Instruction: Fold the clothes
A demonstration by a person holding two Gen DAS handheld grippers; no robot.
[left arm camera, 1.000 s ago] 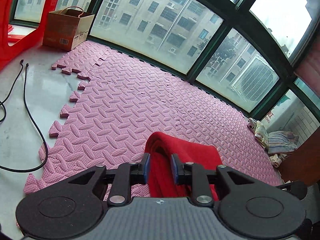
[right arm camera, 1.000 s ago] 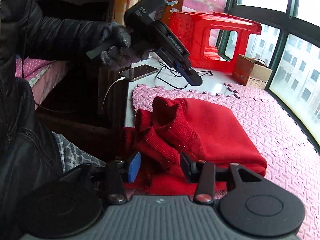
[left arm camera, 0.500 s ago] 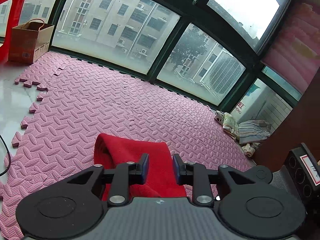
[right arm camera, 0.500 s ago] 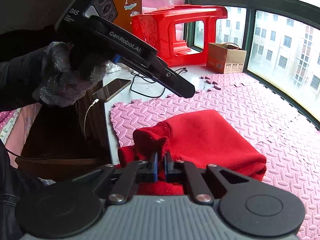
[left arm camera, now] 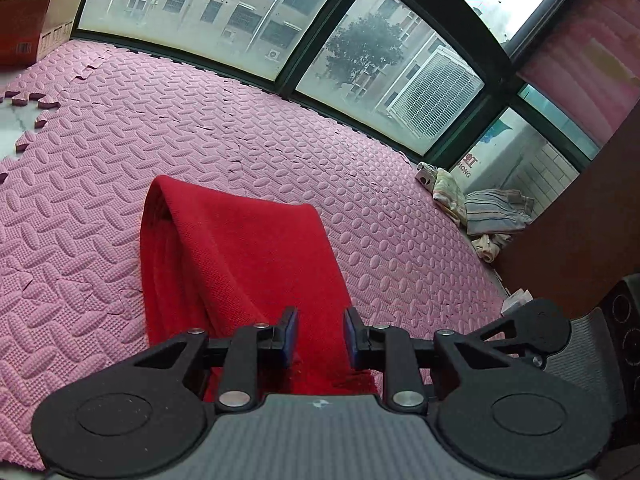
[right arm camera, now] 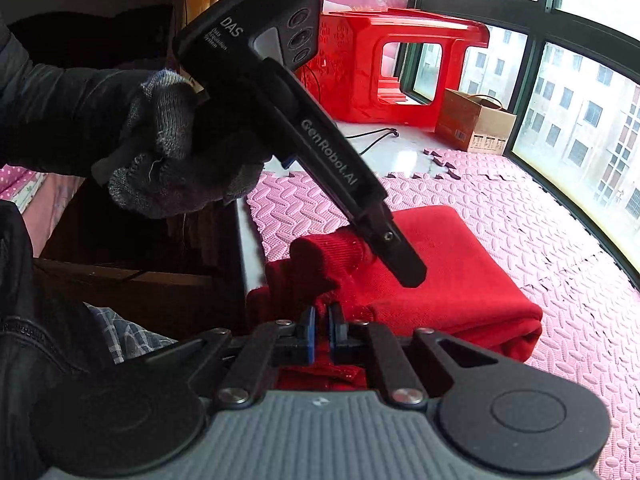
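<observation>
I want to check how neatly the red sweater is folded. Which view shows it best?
The right wrist view: the red sweater lies there as a folded block on the pink mat, edges and bunched cuff visible. The left wrist view shows only one draped fold running toward its fingers.

Folded sweater (left arm camera: pixel 240 256) on foam mat (left arm camera: pixel 280 140), at 12 o'clock of left gripper (left arm camera: pixel 318 336). Cloth pile (left arm camera: pixel 480 212) at 2 o'clock by window (left arm camera: pixel 360 40). Cardboard box (left arm camera: pixel 28 20) at 10 o'clock.

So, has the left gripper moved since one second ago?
Yes. In the left wrist view the cardboard box slid to the left edge, so the left gripper swung right, toward the cloth pile.
</observation>
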